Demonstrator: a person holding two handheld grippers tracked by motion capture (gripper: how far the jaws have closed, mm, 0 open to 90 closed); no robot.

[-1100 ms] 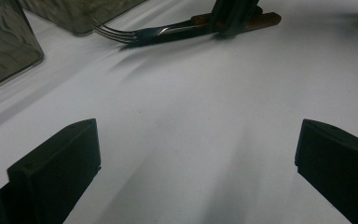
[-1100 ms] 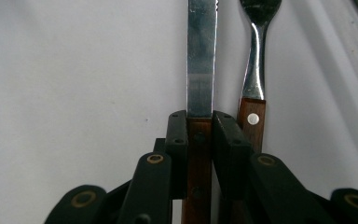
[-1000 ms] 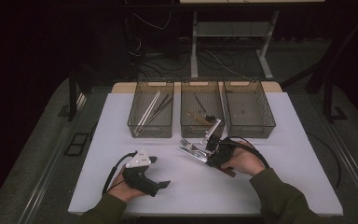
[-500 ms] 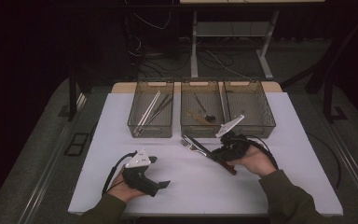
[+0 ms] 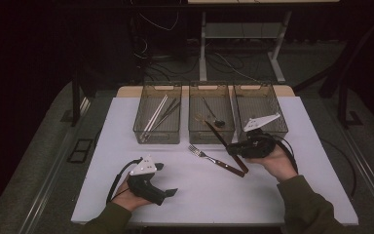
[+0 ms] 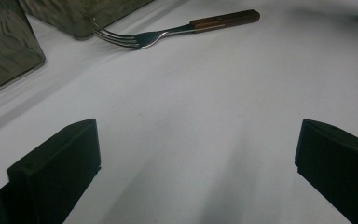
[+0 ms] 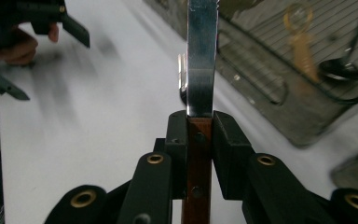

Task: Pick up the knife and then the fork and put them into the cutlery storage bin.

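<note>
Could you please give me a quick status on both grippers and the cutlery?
Right gripper shut on knife, lifted near the middle bin. Left gripper open, holding nothing. Fork on table, beneath the knife.

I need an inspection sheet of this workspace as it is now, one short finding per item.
Surface: white table top, flat, no spills seen.
Job's things: knife with wooden handle clamped in the right gripper; fork lying on the table.
Clutter: three bins in a row; left bin holds long utensils, middle bin holds a few utensils, right bin contents unclear.
Grippers: right one shut on the knife handle; left gripper open, fingers wide apart over bare table.
Cables: one trails from each gripper; more lie on the floor behind.
Surroundings: dark room, table legs behind.
</note>
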